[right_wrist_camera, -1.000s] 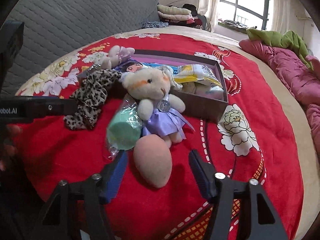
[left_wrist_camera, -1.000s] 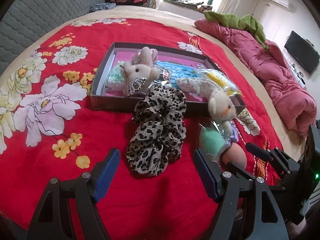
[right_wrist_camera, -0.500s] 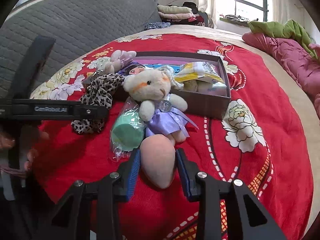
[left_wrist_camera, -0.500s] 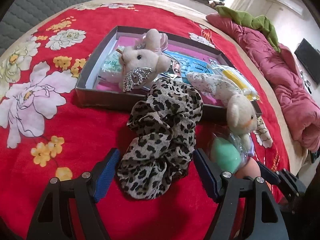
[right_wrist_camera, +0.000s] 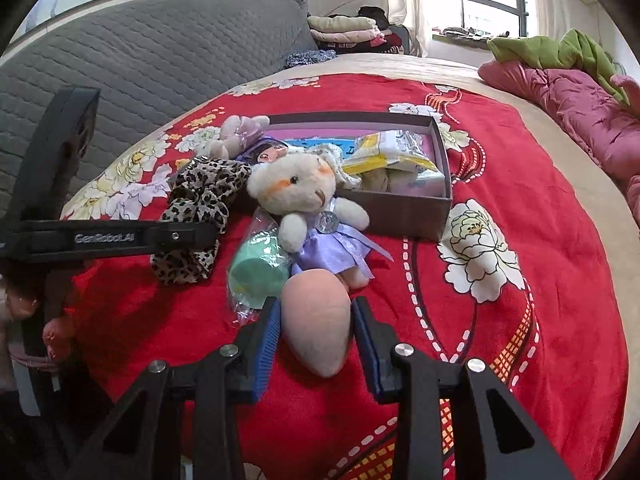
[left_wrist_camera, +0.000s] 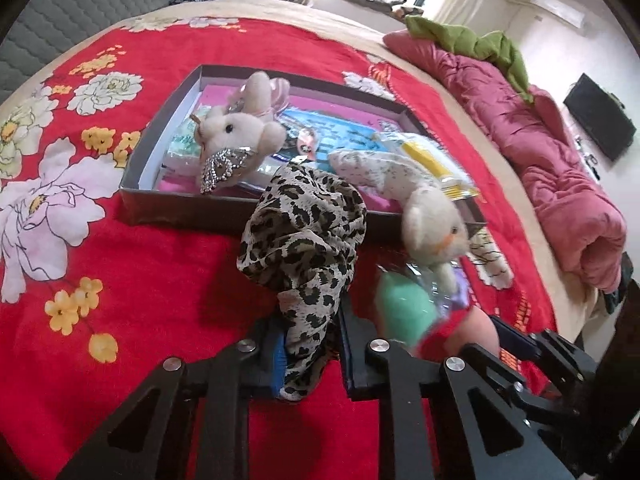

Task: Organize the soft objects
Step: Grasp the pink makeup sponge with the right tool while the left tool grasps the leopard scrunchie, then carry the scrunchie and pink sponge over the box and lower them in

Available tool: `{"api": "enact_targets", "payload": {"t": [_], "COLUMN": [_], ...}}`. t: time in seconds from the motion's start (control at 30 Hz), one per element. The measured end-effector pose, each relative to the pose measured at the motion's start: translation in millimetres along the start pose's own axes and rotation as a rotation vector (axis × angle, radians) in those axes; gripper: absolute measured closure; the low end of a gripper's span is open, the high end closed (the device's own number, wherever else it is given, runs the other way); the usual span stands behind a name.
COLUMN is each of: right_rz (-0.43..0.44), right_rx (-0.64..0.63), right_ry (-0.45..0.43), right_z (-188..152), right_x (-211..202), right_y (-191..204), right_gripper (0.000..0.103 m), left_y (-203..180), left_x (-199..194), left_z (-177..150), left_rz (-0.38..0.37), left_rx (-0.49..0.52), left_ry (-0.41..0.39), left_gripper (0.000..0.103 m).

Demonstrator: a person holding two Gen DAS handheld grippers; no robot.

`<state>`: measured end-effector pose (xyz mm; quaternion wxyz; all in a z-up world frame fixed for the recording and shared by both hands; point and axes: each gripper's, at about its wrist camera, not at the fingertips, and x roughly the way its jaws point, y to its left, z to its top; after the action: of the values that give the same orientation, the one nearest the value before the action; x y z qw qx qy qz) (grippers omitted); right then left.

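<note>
— Where's the leopard scrunchie (left_wrist_camera: 304, 236)?

— On the red bedspread (left_wrist_camera: 120, 288), just near of the box (left_wrist_camera: 168, 204). My left gripper (left_wrist_camera: 310, 354) fingers have clamped its near end; a second ago they stood wide around it. It's light and floppy, so the far part will dangle.

— And your right?

— My right gripper (right_wrist_camera: 316, 334) fingers, open a second ago, squeeze the peach sponge (right_wrist_camera: 318, 326) at its wide middle. Soft, springy, easy.
</note>
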<state>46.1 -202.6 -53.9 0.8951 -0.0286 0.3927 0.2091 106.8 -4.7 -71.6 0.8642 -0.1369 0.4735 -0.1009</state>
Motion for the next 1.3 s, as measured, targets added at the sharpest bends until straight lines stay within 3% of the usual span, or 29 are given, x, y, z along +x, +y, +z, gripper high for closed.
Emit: {"api": "enact_targets", "payload": {"t": [0.57,0.97,1.3], "right_rz": [-0.003,-0.063,-0.118], "right_rx": [0.007,0.034,0.055], "right_ry": [-0.131,-0.213,-0.216], "right_z": [23.1,54.0,84.0], "right_x": [-34.5,-53.1,-36.7], "right_y": [2.2,-14.5,-25.8], "right_gripper": [0.066,0.066,0.066], "left_y": [-16.1,-34.2,-24.3], "left_x": [-67.3,-50.6,-15.6], "left_z": [22.2,46.8,67.2], "left_rz": [-0.055,-0.074,-0.142], "left_rx": [0.022,0.034,0.003], "left_ry": [-0.152,-0.182,-0.161], "left_gripper": [0.083,0.083,0.083]}}
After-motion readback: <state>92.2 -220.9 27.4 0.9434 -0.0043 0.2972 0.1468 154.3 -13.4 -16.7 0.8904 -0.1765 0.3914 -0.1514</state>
